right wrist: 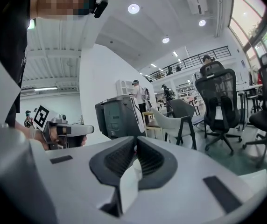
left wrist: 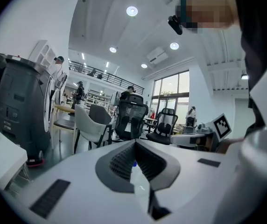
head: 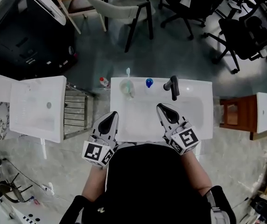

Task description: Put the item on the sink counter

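A white sink counter (head: pixel 203 90) stands in front of me in the head view. On its back rim are a clear cup with a toothbrush (head: pixel 127 87), a small blue item (head: pixel 149 82) and a black faucet (head: pixel 172 87). My left gripper (head: pixel 114 114) hovers over the basin's front left corner, shut and empty. My right gripper (head: pixel 160 107) is over the front of the basin, also shut with nothing in it. In the left gripper view the jaws (left wrist: pixel 134 143) meet tip to tip. The right gripper view shows the same closed jaws (right wrist: pixel 136 141).
A small red-capped bottle (head: pixel 104 82) sits just left of the counter, above a metal rack (head: pixel 76 111). Another white basin (head: pixel 38 107) is further left. A wooden stool (head: pixel 236 113) stands to the right. Chairs (head: pixel 124 3) and a black machine (head: pixel 21 27) lie beyond.
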Demonstrator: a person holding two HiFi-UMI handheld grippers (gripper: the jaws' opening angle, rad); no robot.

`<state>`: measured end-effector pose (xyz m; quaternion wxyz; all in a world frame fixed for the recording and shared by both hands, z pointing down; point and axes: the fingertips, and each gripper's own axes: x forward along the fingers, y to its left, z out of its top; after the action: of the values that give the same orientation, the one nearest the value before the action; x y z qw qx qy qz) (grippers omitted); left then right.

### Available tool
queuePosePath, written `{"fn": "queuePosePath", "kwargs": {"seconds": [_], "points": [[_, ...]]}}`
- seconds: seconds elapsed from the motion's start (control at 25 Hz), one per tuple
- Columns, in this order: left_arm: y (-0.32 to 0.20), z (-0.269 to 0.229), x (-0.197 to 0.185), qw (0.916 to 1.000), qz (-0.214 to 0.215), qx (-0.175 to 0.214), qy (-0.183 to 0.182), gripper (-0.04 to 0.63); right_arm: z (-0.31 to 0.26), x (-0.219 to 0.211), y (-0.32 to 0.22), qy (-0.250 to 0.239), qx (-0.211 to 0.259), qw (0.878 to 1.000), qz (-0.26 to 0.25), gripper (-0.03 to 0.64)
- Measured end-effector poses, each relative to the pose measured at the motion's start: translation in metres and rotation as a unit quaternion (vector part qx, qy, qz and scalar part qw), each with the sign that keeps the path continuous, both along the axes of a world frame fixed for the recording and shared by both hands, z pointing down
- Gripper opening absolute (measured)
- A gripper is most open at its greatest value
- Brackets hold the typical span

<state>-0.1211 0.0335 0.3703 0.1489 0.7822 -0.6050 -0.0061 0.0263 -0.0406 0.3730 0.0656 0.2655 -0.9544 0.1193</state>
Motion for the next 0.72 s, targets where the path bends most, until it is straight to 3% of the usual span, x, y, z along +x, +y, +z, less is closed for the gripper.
{"fn": "queuePosePath", "kwargs": {"seconds": [0.32,0.6,0.72], "points": [[-0.002,-0.004,0.007,0.9995,-0.012,0.019,-0.021,0.02,-0.01,-0.003,-0.003,-0.004,0.013,1.0,-0.007,0.043],[-0.007,0.0,0.006,0.9995,-0.001,0.007,0.029,0.021,-0.013,-0.009,-0.001,0.001,0.026,1.0,-0.016,0.041],[-0.01,0.0,0.004,0.9995,-0.002,0.01,0.031,0.021,-0.013,-0.009,-0.003,0.003,0.028,0.999,-0.016,0.043]]}}
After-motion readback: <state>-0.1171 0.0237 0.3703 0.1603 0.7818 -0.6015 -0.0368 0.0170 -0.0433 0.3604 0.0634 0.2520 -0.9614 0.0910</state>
